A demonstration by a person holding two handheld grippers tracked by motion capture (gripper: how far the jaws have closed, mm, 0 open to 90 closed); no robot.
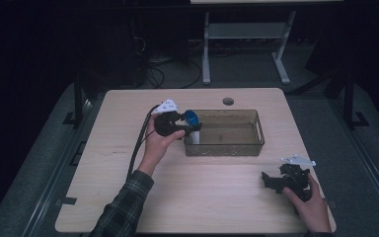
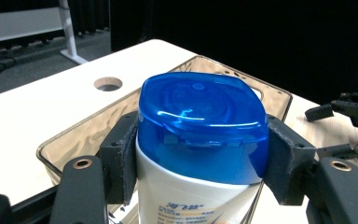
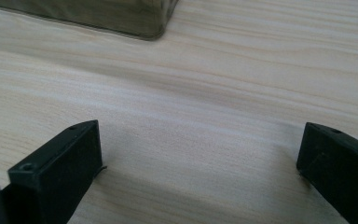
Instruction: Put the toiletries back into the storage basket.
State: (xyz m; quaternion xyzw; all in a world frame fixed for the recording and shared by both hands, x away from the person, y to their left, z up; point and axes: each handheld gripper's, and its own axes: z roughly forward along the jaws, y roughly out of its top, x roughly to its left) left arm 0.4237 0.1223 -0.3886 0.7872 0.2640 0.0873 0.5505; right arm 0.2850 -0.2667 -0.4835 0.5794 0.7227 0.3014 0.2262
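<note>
Over the tray's end, the left gripper squeezes the bottle by its blue cap; it could tip. Right gripper jaws sit open.

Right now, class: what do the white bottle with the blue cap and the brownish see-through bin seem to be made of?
White bottle with blue cap: apparently plastic; the glossy cap is translucent with sharp highlights. Brownish see-through bin: likely smoky clear plastic, since the table shows through its walls.

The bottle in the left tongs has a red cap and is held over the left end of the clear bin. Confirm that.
Not quite: the cap is blue, not red, as the left gripper view shows. The rest holds: the left tongs grip the bottle over the left end of the clear bin.
</note>
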